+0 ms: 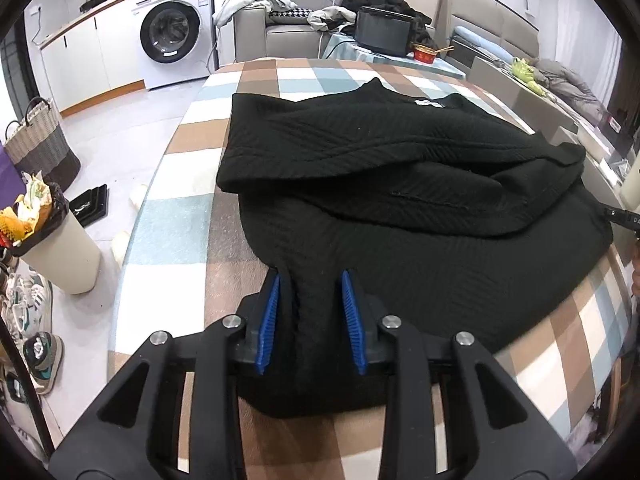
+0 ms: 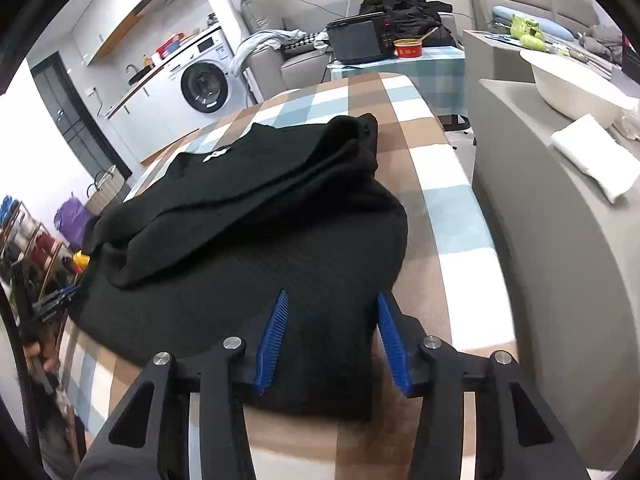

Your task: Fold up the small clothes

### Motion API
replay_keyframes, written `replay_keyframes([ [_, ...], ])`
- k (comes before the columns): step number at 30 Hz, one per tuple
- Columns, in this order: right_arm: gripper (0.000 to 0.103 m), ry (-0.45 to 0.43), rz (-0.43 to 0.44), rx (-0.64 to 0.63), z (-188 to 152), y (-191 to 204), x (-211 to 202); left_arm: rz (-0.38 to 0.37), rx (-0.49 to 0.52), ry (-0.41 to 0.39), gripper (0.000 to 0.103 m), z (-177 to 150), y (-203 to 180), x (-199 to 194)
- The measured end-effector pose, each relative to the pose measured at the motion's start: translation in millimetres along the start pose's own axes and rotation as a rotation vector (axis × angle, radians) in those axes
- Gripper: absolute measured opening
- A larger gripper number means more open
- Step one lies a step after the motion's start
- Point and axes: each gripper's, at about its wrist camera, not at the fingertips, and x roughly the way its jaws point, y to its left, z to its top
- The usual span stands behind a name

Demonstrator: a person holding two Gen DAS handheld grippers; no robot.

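Garment: black knit [image 1: 380, 152], white neck label [image 1: 428, 103] unreadable, laid on checked cloth [image 1: 180, 216].
Left gripper [image 1: 312, 312]: hem bunched between its blue pads, gripped.
Right gripper [image 2: 332, 336]: jaws apart, hem between, not pressed.

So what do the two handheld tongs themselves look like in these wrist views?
Both look alike. The left tongs and right tongs have matte black angular linkage arms with triangular cut-outs, joined by round silver pivot pins. Each finger carries a bright blue ribbed pad. No cables or markings are visible on them, and no sleeve can be made out.
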Motion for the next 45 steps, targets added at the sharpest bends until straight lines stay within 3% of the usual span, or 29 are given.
replay_keyframes([
  [3, 0.044, 0.003, -0.010, -0.009, 6, 6, 15, -0.004, -0.002, -0.001, 0.026, 2, -2, 8],
  [4, 0.031, 0.006, -0.033, -0.033, 6, 10, 20, -0.001, -0.003, -0.004, 0.022, 2, -2, 9],
  [7, 0.021, 0.018, -0.058, -0.082, 2, 16, 23, -0.002, 0.011, -0.004, 0.018, -6, -5, 9],
  [12, 0.019, 0.043, -0.041, -0.101, -14, 19, 13, 0.013, 0.048, 0.000, 0.018, -26, -13, -8],
  [16, 0.019, 0.053, -0.024, -0.070, -32, 14, -6, -0.020, 0.050, 0.011, 0.019, -46, -13, -27],
  [18, 0.022, 0.057, -0.022, -0.060, -38, 11, -12, -0.036, 0.054, 0.012, 0.022, -54, -13, -35],
  [22, 0.042, 0.023, -0.038, -0.023, -33, 4, -27, -0.043, 0.027, -0.026, 0.054, -53, -8, -51],
  [24, 0.044, -0.032, -0.032, -0.005, -24, 3, -38, -0.053, -0.017, -0.063, 0.063, -46, 0, -58],
  [26, 0.051, -0.065, -0.026, 0.011, -12, 2, -43, -0.083, -0.058, -0.088, 0.064, -35, 8, -61],
  [34, 0.056, -0.108, 0.009, 0.000, 22, 9, -38, -0.022, -0.168, -0.075, 0.064, 7, 41, -32],
  [35, 0.056, -0.109, 0.019, -0.001, 24, 10, -37, -0.026, -0.175, -0.068, 0.062, 10, 43, -28],
  [40, 0.059, -0.122, 0.071, 0.025, 34, 6, -31, -0.047, -0.156, -0.062, 0.018, 16, 38, -21],
  [45, 0.060, -0.113, 0.077, 0.099, 44, -11, -19, -0.064, -0.144, -0.065, 0.006, 19, 35, -20],
])
